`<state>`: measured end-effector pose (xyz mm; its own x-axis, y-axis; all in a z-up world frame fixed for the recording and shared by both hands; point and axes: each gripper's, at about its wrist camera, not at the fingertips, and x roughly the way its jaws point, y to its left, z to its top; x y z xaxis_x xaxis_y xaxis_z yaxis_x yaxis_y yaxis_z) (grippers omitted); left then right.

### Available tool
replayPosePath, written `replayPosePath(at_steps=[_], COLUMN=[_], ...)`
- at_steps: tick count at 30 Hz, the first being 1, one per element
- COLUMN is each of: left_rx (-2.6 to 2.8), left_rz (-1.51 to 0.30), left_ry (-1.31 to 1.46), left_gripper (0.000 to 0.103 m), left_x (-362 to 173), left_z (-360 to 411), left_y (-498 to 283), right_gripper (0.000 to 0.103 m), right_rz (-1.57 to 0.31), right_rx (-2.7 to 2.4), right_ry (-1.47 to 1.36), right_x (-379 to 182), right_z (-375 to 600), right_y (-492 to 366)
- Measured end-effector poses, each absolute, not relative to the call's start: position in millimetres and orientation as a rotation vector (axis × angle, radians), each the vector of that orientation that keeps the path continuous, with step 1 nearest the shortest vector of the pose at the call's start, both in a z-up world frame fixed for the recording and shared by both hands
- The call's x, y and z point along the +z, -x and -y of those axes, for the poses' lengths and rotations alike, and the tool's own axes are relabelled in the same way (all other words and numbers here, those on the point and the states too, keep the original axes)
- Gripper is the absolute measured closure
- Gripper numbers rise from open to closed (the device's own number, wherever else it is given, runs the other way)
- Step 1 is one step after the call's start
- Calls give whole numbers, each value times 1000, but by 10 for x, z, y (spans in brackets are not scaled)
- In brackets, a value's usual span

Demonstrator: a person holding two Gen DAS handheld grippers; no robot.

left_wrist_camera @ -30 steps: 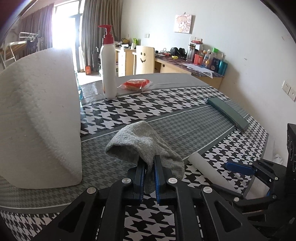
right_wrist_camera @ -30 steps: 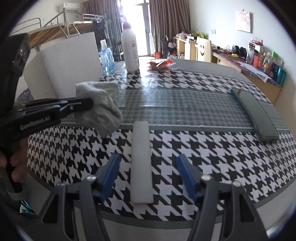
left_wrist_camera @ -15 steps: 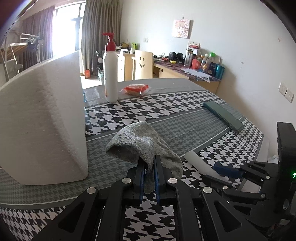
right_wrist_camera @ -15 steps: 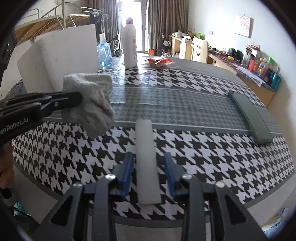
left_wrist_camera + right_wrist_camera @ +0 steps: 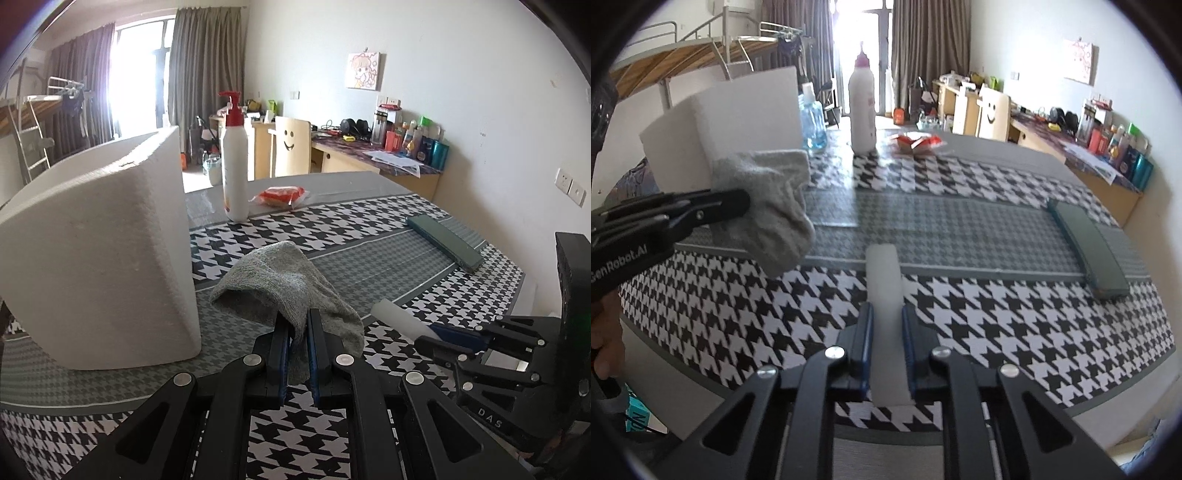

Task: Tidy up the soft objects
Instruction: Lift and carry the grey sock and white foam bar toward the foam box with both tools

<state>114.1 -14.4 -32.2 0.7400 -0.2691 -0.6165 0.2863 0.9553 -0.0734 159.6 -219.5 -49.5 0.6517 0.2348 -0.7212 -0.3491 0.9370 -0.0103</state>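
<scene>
My left gripper (image 5: pixel 297 325) is shut on a grey sock (image 5: pixel 280 288) and holds it above the houndstooth tablecloth; the sock (image 5: pixel 772 206) hangs from it in the right wrist view too. My right gripper (image 5: pixel 887 325) is shut on a white foam strip (image 5: pixel 884 288) that lies lengthwise between its blue pads near the table's front edge. The strip's far end (image 5: pixel 395 315) shows in the left wrist view, right of the sock. A big white foam box (image 5: pixel 99 254) stands just left of the sock.
A white pump bottle (image 5: pixel 235 173), a red snack packet (image 5: pixel 280 195) and a blue bottle (image 5: pixel 812 122) stand at the far side. A dark green flat bar (image 5: pixel 1086 247) lies at the right. The table's front edge (image 5: pixel 1071 410) is close to my right gripper.
My right gripper has closed from wide open onto the white foam strip. My left gripper has lifted the sock higher, next to the foam box.
</scene>
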Motion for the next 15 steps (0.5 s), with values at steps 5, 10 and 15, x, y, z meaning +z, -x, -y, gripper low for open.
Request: replayPosePath(at_steps=[5, 10, 15], left_rx=[-301, -296, -298], left_rz=[-647, -629, -610], left_ry=[-32, -41, -51], left_gripper=[93, 93, 93], left_x=[-258, -211, -149], left_z=[114, 101, 121], left_y=[-1076, -1043, -1017], right_gripper=[84, 85, 84], right_rz=[-768, -737, -708], right_rx=[330, 331, 337], right_ry=[146, 129, 125], right_x=[-404, -296, -220], right_z=[2181, 2172, 2149], right_y=[-1597, -1563, -1510])
